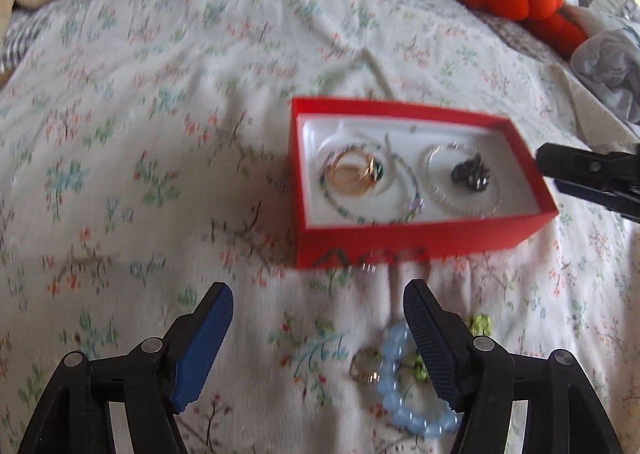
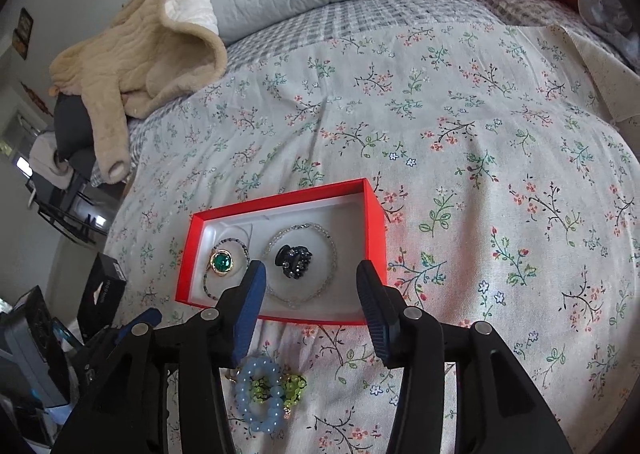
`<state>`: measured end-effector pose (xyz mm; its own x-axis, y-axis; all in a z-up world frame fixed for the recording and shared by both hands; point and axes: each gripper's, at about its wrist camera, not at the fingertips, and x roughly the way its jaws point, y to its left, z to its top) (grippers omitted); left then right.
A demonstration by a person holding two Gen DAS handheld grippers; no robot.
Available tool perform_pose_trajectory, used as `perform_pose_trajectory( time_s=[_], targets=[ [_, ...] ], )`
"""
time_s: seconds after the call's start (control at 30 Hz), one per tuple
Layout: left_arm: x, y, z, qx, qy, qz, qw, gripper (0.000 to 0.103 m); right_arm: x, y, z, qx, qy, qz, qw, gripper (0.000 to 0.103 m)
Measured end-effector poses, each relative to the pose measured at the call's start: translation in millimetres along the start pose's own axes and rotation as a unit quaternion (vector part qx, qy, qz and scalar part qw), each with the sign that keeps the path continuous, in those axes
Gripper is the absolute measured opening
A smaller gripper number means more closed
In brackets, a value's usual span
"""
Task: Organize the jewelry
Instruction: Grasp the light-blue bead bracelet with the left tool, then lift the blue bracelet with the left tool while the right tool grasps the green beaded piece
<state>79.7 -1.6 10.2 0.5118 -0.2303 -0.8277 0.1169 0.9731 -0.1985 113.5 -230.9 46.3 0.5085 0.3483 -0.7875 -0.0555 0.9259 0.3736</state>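
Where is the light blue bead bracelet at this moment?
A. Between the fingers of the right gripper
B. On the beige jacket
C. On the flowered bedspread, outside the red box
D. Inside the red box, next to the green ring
C: the light blue bead bracelet lies on the flowered bedspread, in front of the red box, not in it.

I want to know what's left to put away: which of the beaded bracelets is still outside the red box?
The pale blue bead bracelet, lying on the floral bedspread in front of the red box; the clear and multicoloured beaded strands are already inside.
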Motion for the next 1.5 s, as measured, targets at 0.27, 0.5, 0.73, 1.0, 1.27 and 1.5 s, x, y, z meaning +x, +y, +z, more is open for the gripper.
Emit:
perform_pose_trajectory(
  time_s=[0.27, 0.5, 0.73, 1.0, 1.27, 1.5],
  targets=[
    [1.1, 11.0, -21.2, -0.024, 0.033, 0.006, 0.9992, 0.074, -9.6, -2.7, -31.8, -0.014, 0.040, -0.043, 0.998, 0.056],
    [3.6, 14.1, -32.4, -0.047, 0.058, -0.008, 0.9972, 0.074, -6.7, -5.1, -57.8, -0.016, 0.074, -0.060, 0.995, 0.056],
    [8.3, 9.5, -42.5, -0.063, 0.088, -0.048, 0.9929, 0.073, -3.0, -2.2, -71.0, -0.020, 0.093, -0.068, 0.993, 0.056],
    [19.5, -5.4, -50.1, -0.064, 0.111, -0.083, 0.9883, 0.048, 3.1, -0.3, -71.8, -0.025, 0.102, -0.071, 0.992, 0.057],
    [31.8, -25.7, -53.1, -0.046, 0.104, -0.079, 0.9904, 0.015, 10.3, 2.3, -71.8, -0.031, 0.110, -0.071, 0.991, 0.057],
    [23.8, -35.2, -51.3, -0.018, 0.088, -0.070, 0.9935, 0.008, 13.6, 4.0, -71.7, -0.034, 0.113, -0.071, 0.990, 0.057]
  ],
)
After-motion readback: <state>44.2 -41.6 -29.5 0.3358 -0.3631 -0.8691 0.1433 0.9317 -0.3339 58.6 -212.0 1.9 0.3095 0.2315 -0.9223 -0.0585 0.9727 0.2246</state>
